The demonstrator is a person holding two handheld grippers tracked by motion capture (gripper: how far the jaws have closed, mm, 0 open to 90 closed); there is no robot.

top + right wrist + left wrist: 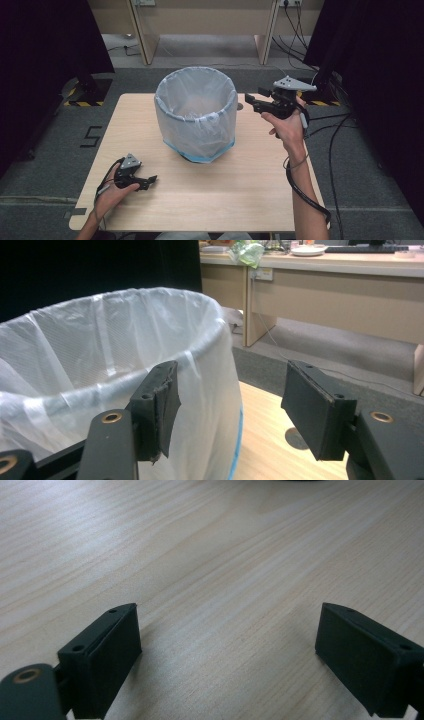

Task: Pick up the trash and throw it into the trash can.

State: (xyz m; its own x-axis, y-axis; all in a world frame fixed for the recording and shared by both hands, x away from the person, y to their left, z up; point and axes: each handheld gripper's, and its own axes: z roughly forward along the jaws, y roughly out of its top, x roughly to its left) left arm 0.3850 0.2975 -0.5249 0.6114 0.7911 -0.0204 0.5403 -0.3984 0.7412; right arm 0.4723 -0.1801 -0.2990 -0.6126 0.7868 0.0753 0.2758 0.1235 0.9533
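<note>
A blue bin lined with a white plastic bag (196, 114) stands at the middle rear of the wooden table (240, 185). My right gripper (248, 101) hovers open just right of the bin's rim, pointing left at it; in the right gripper view the bag's rim (115, 340) is close before the open gripper (227, 410), with nothing between the jaws. My left gripper (151, 181) rests low on the table's front left, open and empty; in the left gripper view the gripper (227, 645) has bare wood between its jaws.
A cable port hole (296, 438) lies in the tabletop right of the bin. Desks (340, 285) and cables (295, 30) stand on the floor beyond the table. Black curtains (45, 45) hang at both sides.
</note>
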